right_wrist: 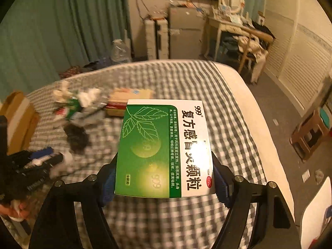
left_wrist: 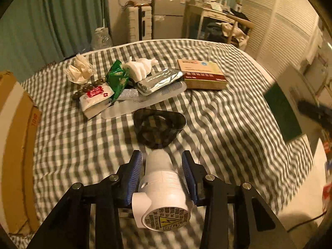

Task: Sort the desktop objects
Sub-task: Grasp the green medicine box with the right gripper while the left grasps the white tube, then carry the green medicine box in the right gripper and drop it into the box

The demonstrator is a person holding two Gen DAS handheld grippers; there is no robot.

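Your left gripper (left_wrist: 161, 164) grasps one white plug (left_wrist: 161, 188); your right gripper (right_wrist: 166, 178) grasps one green box (right_wrist: 164, 149) marked "999" and "OTC". One red box (left_wrist: 202, 73) lies mid-bed (left_wrist: 217, 124).

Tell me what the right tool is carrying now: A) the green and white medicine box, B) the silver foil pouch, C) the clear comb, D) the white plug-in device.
A: the green and white medicine box sits clamped between the right tool pads, lifted above the checked bedcover.

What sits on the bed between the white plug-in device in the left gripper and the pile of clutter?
A dark translucent cup on its side, on the checked sheet. Left wrist view shows it.
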